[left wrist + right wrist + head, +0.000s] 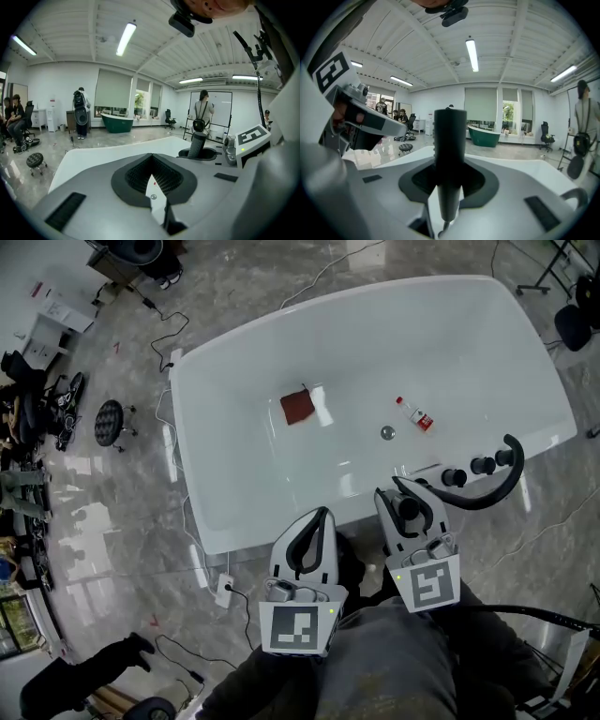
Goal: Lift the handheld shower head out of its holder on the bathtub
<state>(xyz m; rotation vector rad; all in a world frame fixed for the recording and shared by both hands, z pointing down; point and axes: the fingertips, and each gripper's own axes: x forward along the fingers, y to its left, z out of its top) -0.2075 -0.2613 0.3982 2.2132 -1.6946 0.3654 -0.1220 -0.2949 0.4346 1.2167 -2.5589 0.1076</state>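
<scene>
Shower head (450,150) stands clamped between the jaws of the right gripper (409,505), its long axis upright – the thick black end points up toward the ceiling, the narrower end down between the jaws. In the head view it appears almost end-on over the near rim of the bathtub (244,526), toward the right end, just beside two dark knobs (454,477). A black hose (483,498) curves away from it to the right. The left gripper (317,521) hovers at the same rim – jaws closed together on nothing. A red cloth (298,407) and a small bottle (417,415) lie on the tub floor.
</scene>
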